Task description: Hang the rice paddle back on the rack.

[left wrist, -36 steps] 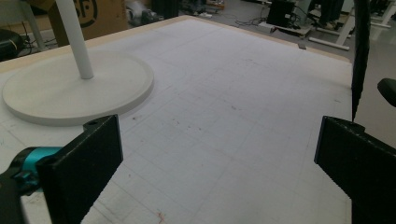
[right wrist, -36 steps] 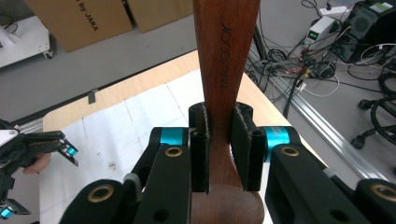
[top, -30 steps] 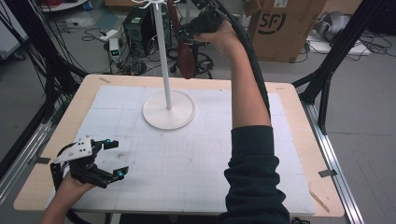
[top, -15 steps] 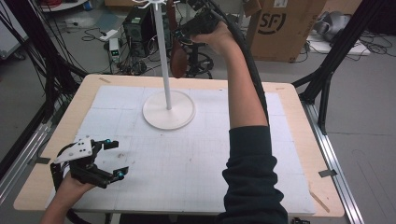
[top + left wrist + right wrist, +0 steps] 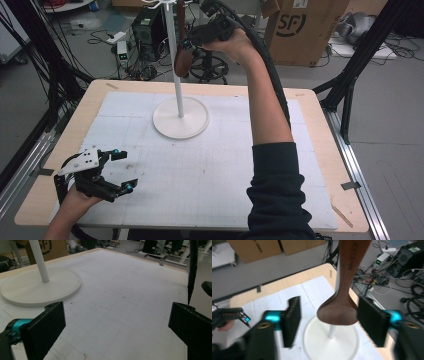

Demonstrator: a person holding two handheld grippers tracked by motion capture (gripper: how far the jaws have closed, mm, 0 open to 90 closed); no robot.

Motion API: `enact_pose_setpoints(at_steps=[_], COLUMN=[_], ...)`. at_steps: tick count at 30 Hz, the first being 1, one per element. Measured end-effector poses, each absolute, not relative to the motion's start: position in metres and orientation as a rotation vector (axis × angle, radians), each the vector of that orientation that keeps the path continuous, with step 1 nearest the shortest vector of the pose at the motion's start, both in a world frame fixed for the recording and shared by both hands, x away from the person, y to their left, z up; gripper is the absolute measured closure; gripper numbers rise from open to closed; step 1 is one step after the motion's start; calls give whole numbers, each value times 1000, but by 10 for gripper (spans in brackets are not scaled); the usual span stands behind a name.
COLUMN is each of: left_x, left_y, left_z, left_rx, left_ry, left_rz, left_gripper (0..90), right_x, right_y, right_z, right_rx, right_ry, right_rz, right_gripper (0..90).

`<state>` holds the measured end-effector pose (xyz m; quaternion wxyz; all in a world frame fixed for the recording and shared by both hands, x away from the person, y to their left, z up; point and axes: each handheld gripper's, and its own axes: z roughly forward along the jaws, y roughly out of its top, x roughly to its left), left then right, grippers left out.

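A dark wooden spoon (image 5: 183, 57) hangs bowl-down beside the white stand's pole (image 5: 174, 65), high over the round base (image 5: 180, 118). My right gripper (image 5: 186, 43) is raised to the spoon and stands open. In the right gripper view the spoon's bowl (image 5: 338, 311) sits between the two jaws of that gripper (image 5: 328, 320), close to the right-hand one and apart from the left-hand one. My left gripper (image 5: 125, 169) rests open at the table's front left with nothing between its jaws (image 5: 116, 325). The base (image 5: 40, 287) lies ahead of it.
A white gridded mat (image 5: 210, 165) covers the wooden table (image 5: 320, 165). Behind the table stand a cardboard box (image 5: 305, 30), a computer tower (image 5: 150, 27) and loose cables. Black frame legs (image 5: 350, 70) rise at the table's right.
My right hand has carried the spoon left, from a little right of the pole to right beside it. The left gripper has not moved.
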<state>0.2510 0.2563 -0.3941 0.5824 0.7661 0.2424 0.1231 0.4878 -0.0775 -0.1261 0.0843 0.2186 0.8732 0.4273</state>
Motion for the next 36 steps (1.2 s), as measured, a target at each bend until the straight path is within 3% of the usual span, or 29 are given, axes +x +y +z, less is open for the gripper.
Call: enact_pose_setpoints(at_steps=[10,36], left_x=[251,251], left_y=[255,253], left_z=[-395,-394], left_rx=[1788,1792], left_ry=[567,573], left_rz=[284,286], left_gripper=[17,17], right_x=[467,395], right_y=[-87,-115], right_z=[-138,-186], right_rx=[661,538], right_ry=[2586,2563], right_rz=[1312,1376], right_gripper=[16,5])
